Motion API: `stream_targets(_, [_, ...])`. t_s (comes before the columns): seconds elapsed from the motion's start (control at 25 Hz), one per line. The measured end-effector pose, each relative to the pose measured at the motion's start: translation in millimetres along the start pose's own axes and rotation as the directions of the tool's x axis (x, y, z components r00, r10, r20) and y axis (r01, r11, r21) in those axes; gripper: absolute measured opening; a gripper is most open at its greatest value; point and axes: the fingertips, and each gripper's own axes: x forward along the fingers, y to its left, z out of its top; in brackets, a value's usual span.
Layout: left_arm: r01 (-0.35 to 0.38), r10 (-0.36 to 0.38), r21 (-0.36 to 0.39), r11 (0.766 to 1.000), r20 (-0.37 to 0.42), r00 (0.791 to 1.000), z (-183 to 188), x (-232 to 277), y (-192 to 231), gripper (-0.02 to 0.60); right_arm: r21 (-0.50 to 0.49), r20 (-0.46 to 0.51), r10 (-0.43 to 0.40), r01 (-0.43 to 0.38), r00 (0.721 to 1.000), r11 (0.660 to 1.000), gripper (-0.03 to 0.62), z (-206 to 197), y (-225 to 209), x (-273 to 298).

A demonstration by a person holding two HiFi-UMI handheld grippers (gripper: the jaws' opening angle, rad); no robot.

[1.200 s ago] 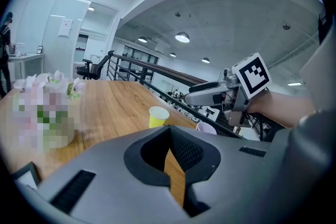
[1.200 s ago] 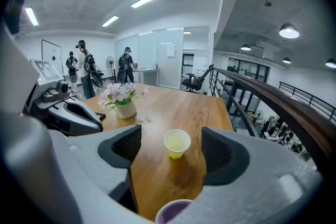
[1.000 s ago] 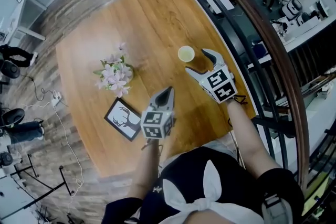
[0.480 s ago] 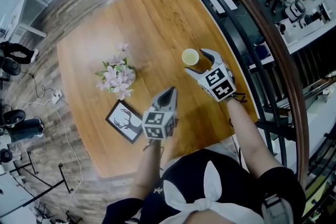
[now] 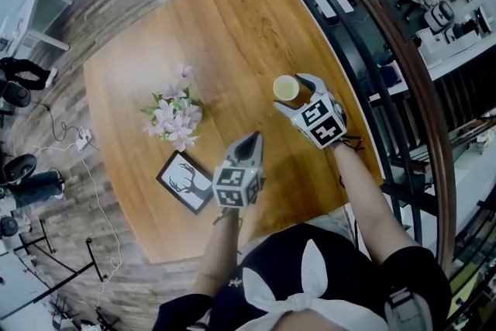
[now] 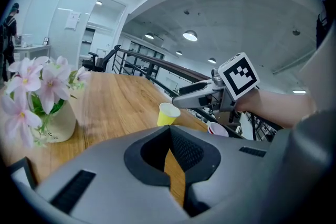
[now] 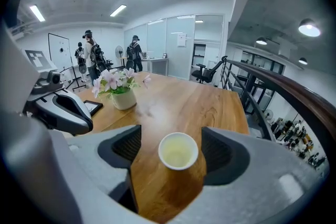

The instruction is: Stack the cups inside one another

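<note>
Straddling the yellow cup [image 5: 285, 87], upright near the right edge of the table [image 5: 232, 27], with the right gripper [image 5: 295, 92] spread wide and touching neither wall. Holding the left gripper [image 5: 248, 140] pinched together on nothing, well back toward the near side. Looks like thin paper, light and easy to crush or send skidding, so best squeezed gently at mid-wall before lifting toward the red-rimmed cup [image 6: 218, 129] just below that right gripper.

Black top [image 5: 273, 253], white knotted bow [image 5: 310, 279], grey L gripper [image 5: 248, 140] & R gripper [image 5: 297, 94], b/w marker cubes [image 5: 235, 186].
</note>
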Motion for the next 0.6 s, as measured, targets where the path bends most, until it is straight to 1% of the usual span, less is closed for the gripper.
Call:
stream_targets(0.12, [-0.007,0.007,-0.006,1.000,-0.004,1.000,-0.7,2.2,5.8,0.009,-0.019,-0.017,-0.001,0.000,1.000,1.000,0.356,-2.3,-3.3,7.5])
stream_targets(0.2, [-0.010,0.010,-0.011,1.000,0.000,1.000,-0.3,4.1,8.2,0.009,-0.016,-0.033,0.001,-0.002,0.999,1.000,0.356,-6.7,-5.1,11.5])
stream_targets(0.28, [-0.007,0.007,-0.017,1.000,0.005,1.000,0.8,5.8,8.3,0.009,-0.011,-0.046,0.005,-0.006,0.999,1.000,0.356,-11.1,-6.2,15.0])
stream_targets(0.4, [0.000,0.000,-0.021,1.000,0.005,1.000,-2.2,8.7,8.4,0.009,-0.030,-0.060,0.007,-0.009,0.998,1.000,0.356,-15.3,-7.8,20.2])
stream_targets(0.6, [0.007,-0.007,-0.029,1.000,-0.013,1.000,-5.0,10.7,7.2,0.009,0.021,-0.099,0.014,-0.011,0.995,1.000,0.356,-29.5,-7.9,30.6])
